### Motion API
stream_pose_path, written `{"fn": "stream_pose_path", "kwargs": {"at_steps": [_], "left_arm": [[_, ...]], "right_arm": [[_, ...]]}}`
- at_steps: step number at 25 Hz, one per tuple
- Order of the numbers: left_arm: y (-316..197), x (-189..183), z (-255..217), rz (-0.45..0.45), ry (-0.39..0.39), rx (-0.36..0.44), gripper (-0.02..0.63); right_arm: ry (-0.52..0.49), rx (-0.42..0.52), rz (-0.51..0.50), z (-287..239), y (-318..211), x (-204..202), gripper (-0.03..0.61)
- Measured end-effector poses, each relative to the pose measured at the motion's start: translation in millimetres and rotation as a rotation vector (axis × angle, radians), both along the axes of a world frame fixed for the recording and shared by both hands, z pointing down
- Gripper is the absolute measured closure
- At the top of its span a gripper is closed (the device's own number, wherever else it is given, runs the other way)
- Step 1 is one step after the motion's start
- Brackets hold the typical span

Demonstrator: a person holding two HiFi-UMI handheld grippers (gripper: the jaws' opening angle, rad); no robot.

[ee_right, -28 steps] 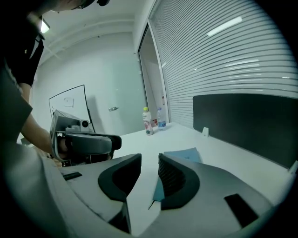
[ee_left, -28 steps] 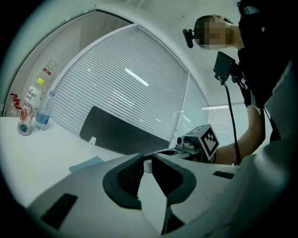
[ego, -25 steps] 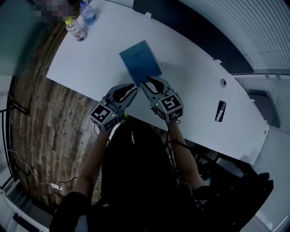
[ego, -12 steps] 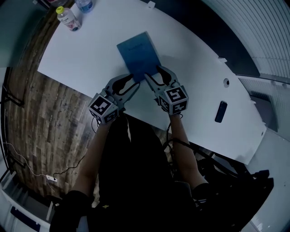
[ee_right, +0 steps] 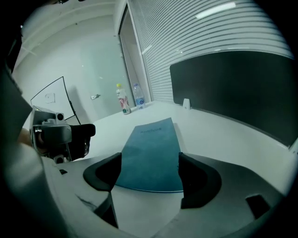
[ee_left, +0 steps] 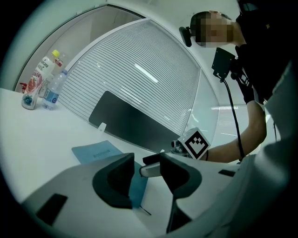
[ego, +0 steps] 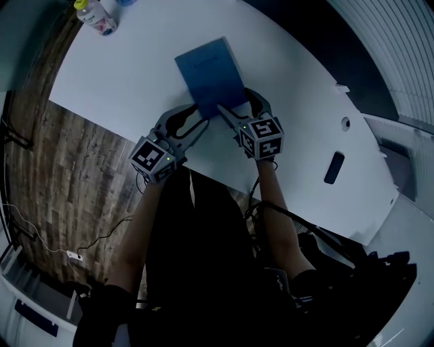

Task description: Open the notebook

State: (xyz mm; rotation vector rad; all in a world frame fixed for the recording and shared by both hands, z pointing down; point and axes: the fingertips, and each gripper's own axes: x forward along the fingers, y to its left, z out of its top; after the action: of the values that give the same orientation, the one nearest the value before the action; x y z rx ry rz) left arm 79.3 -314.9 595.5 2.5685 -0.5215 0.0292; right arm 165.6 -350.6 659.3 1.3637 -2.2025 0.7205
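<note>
We're looking down on the white table, and the blue notebook lies flat and closed on it. Well off beyond the notebook's far left corner stand two bottles, at the table's end. Well to the notebook's right lies a small dark object, with a round hole in the tabletop just past it. Nothing sits on the cover, so the notebook is unobstructed apart from the two tools crowding its near edge.

The left gripper comes in low at the notebook's near left corner. Its jaws are opening, the corner shows in the gap, and no pad presses it. The right gripper is at the near right edge, jaws opening too. The notebook's near end sits between them with daylight on both sides. The tips of the two grippers are nearly meeting just in front of the notebook.

Against a second ago, both pairs of jaws were far narrower and stood short of the notebook's edge. Now they've sunk and spread, and the right one straddles it. The notebook hasn't moved and is still shut.
</note>
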Motion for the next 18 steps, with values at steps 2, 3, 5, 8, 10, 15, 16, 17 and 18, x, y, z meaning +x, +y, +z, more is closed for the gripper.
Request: {"fn": "stream_pose_path", "kwargs": {"at_steps": [2, 3, 5, 8, 10, 15, 16, 17, 18], "left_arm": [[1, -1, 4, 0.002, -0.006, -0.009, 0.462], [1, -1, 5, 0.001, -0.001, -0.004, 0.462], [1, 0, 5, -0.003, 0.012, -0.002, 0.462], [3, 2, 4, -0.004, 0.010, -0.011, 0.462], [4, 3, 7, -0.007, 0.011, -0.020, 0.462], [5, 3, 13, -0.015, 0.019, -0.024, 0.462], [5, 2, 13, -0.018, 0.018, -0.024, 0.462], [5, 1, 13, -0.022, 0.018, -0.024, 0.462], [4, 1, 14, -0.025, 0.017, -0.024, 0.462]], "right_arm": [[0.003, -0.020, 0.000, 6, 0, 4, 0.195], [0.004, -0.030, 0.000, 9, 0, 5, 0.186], [0.007, -0.051, 0.000, 16, 0, 9, 0.164], [0.005, -0.073, 0.007, 23, 0, 14, 0.164], [-0.010, -0.089, 0.003, 28, -2, 14, 0.164], [-0.044, -0.124, -0.007, 36, -3, 10, 0.164], [-0.053, -0.129, -0.007, 36, -3, 9, 0.164], [-0.063, -0.132, -0.007, 37, -4, 9, 0.164], [-0.071, -0.134, -0.007, 37, -4, 8, 0.164]]}}
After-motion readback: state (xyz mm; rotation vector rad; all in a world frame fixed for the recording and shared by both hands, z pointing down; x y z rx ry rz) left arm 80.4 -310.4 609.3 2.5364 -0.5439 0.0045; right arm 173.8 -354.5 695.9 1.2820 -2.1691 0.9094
